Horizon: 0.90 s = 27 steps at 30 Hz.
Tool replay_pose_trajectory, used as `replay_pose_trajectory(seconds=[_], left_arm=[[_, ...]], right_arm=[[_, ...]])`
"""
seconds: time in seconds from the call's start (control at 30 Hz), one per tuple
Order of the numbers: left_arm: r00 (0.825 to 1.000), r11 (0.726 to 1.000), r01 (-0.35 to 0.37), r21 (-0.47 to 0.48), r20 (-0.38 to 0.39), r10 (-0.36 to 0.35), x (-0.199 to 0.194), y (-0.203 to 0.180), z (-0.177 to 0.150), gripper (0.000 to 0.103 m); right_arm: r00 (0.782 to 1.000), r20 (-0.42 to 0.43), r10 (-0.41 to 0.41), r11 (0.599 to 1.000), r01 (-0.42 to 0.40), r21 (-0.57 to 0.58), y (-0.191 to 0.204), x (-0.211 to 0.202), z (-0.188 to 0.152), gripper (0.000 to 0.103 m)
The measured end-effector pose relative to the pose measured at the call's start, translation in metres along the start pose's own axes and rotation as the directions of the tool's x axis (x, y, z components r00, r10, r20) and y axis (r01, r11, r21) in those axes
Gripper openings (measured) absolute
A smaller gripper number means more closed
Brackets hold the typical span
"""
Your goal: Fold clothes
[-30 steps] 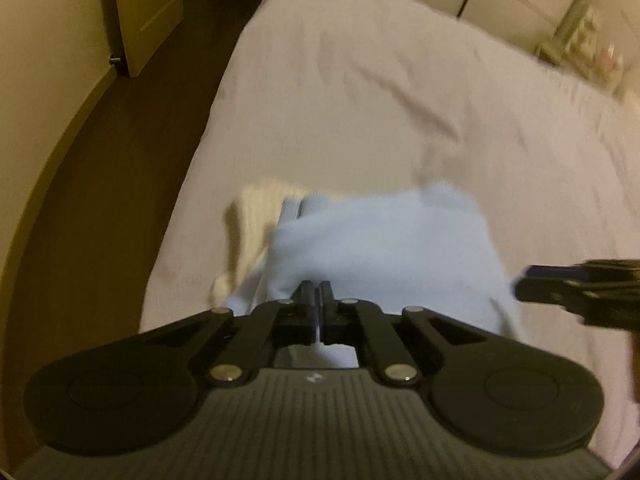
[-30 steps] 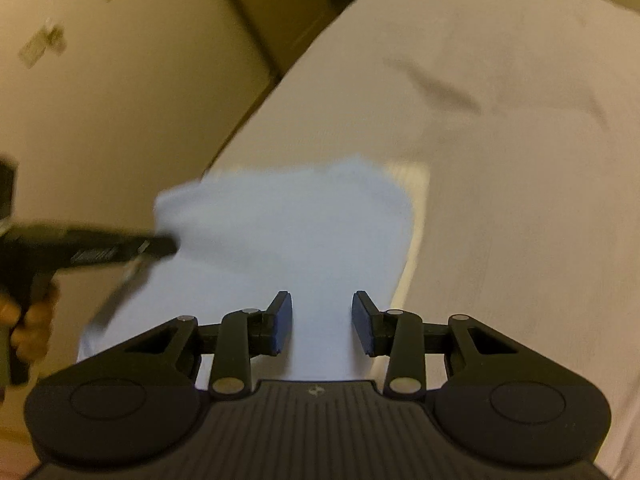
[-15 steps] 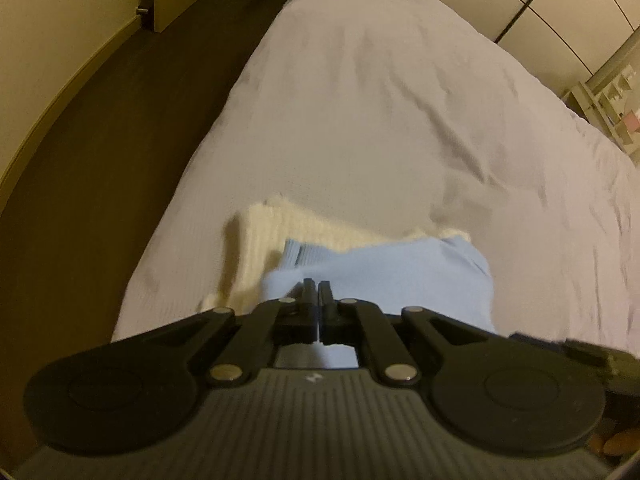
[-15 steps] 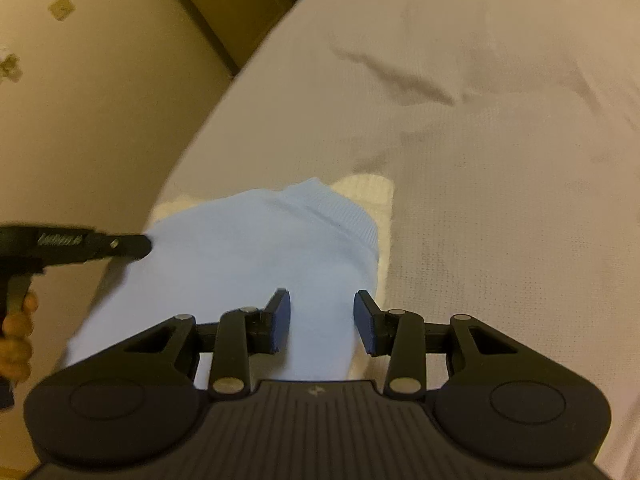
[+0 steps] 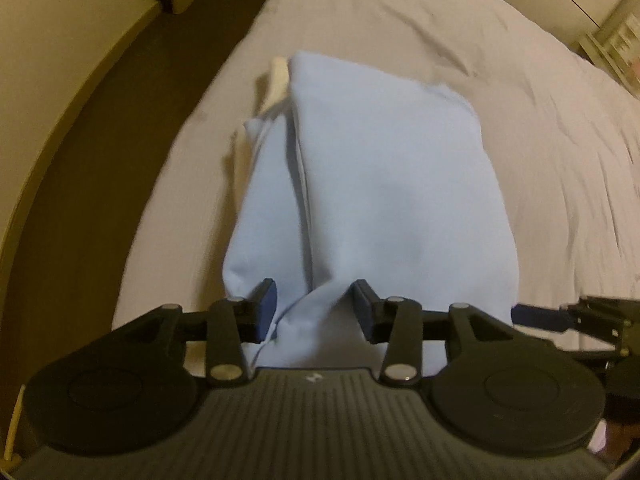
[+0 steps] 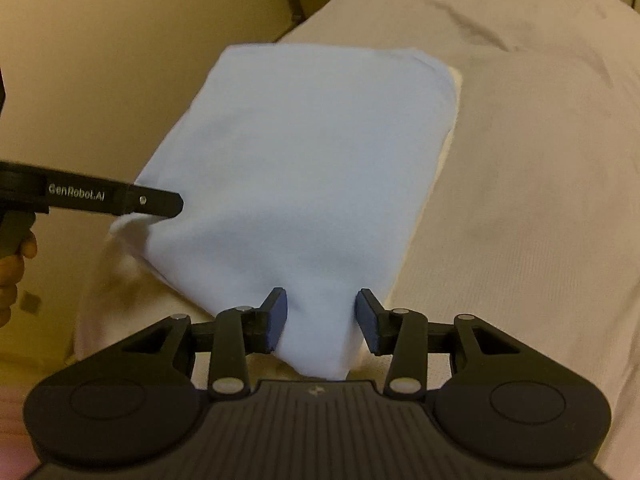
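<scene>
The folded light blue garment [image 5: 384,184] lies on the bed [image 5: 540,128] near its left edge, long axis running from the near edge toward the far end, on top of a cream garment [image 5: 279,80] that peeks out at its far corner. The left gripper [image 5: 314,308] is opening, its pads apart with a ridge of blue cloth between them. The right gripper [image 6: 322,318] is also opening, straddling the near corner without pressing it. A second ago the left jaws were clamped shut on the cloth, and the garment was shorter and bunched.
</scene>
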State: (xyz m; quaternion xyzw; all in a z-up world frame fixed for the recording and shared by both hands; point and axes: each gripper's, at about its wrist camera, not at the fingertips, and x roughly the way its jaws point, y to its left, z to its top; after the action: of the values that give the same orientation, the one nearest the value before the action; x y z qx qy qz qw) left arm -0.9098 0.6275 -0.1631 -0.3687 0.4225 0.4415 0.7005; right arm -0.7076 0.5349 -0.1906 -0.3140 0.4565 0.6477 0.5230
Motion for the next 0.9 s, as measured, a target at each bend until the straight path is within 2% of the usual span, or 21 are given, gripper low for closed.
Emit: replay_pose_trajectory(seconds=[0.1,0.17,0.23,0.27,0.33,0.47,0.63,0.9], left_arm=[[0.998,0.997,-0.069,0.017,0.01,0.069,-0.025,-0.014,0.004,0.038],[0.994,0.994,-0.105,0.007,0.004,0.105,-0.045,-0.023,0.002,0.055],[0.991,0.991,-0.134,-0.009,0.015,0.134,-0.064,-0.032,-0.004,0.068],[0.989,0.989,-0.145,-0.014,0.027,0.146,-0.075,-0.036,-0.007,0.07],[0.985,0.986,-0.166,-0.02,0.037,0.166,-0.092,-0.046,-0.012,0.073],[0.979,0.981,-0.192,-0.038,0.068,0.194,-0.121,-0.065,-0.024,0.085],[0.962,0.97,-0.233,-0.067,0.133,0.24,-0.153,-0.092,-0.041,0.097],[0.92,0.944,-0.301,-0.137,0.219,0.325,-0.208,-0.145,-0.08,0.102]], right_arm=[[0.999,0.032,-0.012,1.0,0.012,0.003,0.005,-0.02,0.008,0.043],[0.999,0.049,-0.013,1.0,0.012,0.024,0.007,-0.04,0.008,0.048],[0.999,0.046,-0.023,0.999,0.021,0.044,0.008,-0.057,0.005,0.056],[0.999,0.042,-0.023,0.998,0.021,0.056,0.006,-0.063,0.004,0.059],[0.999,0.038,-0.023,0.996,0.019,0.086,0.005,-0.075,-0.002,0.073],[0.998,0.055,-0.017,0.994,0.011,0.111,0.0,-0.094,-0.008,0.088],[0.995,0.094,-0.017,0.994,0.007,0.105,0.004,-0.133,-0.023,0.09],[0.988,0.153,0.004,0.998,-0.013,0.062,-0.013,-0.188,-0.045,0.09]])
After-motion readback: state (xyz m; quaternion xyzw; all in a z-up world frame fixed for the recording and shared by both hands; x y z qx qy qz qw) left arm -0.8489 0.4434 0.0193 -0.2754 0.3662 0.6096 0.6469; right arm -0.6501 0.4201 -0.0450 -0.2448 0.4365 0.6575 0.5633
